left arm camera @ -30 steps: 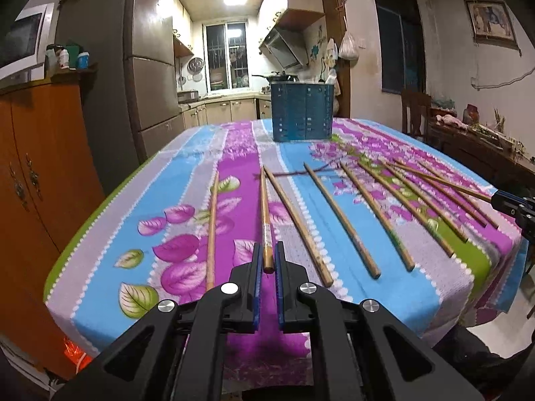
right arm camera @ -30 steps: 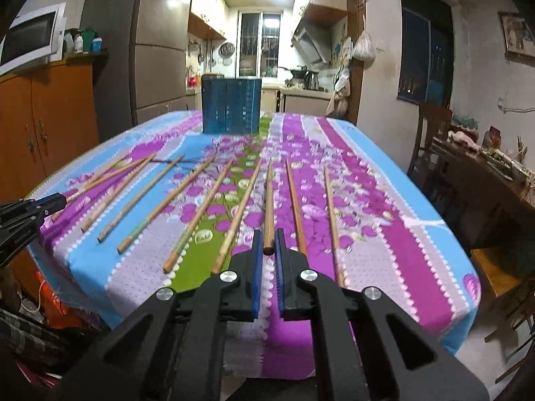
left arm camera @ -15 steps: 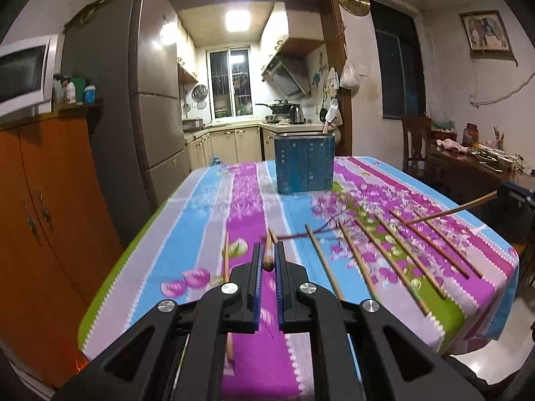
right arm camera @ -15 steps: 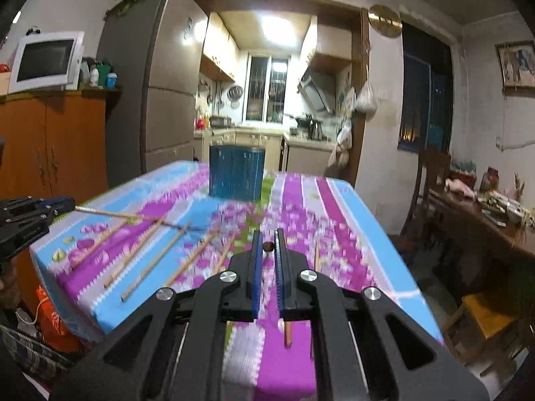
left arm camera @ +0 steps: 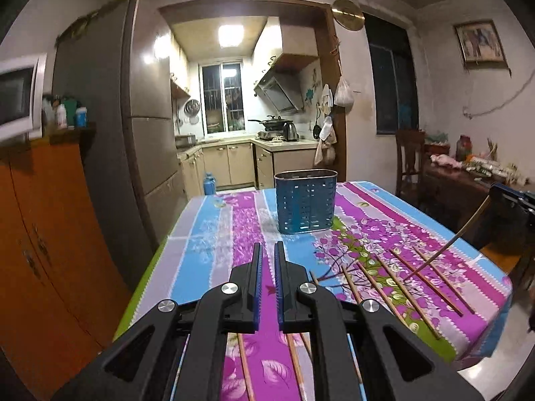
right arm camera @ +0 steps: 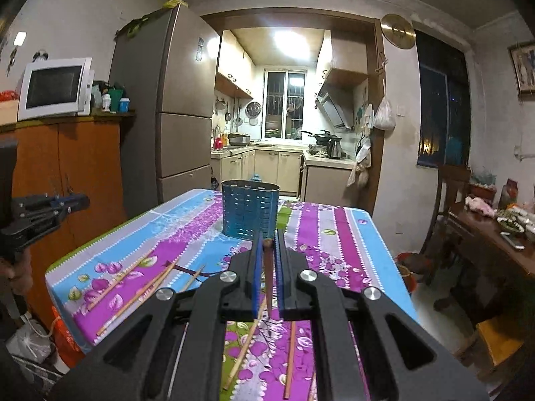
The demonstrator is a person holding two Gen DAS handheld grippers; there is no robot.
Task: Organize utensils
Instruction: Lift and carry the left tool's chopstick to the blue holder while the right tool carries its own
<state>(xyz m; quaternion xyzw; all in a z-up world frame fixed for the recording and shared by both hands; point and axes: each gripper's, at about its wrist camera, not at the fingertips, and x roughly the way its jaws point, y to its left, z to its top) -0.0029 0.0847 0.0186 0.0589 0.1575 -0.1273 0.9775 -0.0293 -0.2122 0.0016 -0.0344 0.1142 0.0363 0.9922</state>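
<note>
Several wooden chopsticks (left arm camera: 381, 287) lie in a row on the flowered tablecloth (left arm camera: 207, 254). A blue perforated utensil holder (left arm camera: 305, 200) stands upright at the far middle of the table; it also shows in the right wrist view (right arm camera: 250, 208). My right gripper (right arm camera: 267, 250) is shut on a chopstick (right arm camera: 268, 267) that hangs down from its jaws, and shows at the left wrist view's right edge (left arm camera: 511, 200) with the chopstick's tip near the cloth. My left gripper (left arm camera: 266, 260) has its jaws nearly closed with nothing visible between them; it also shows in the right wrist view (right arm camera: 67, 202).
A tall fridge (left arm camera: 147, 127) and an orange cabinet (left arm camera: 40, 220) with a microwave (right arm camera: 55, 88) stand left of the table. A side table (right arm camera: 495, 234) with clutter and a chair (left arm camera: 409, 160) stand to the right. The kitchen lies behind.
Both grippers have lifted and tilted up from the table. The right one still carries its chopstick. The chopstick seen between the left jaws earlier no longer shows there.
</note>
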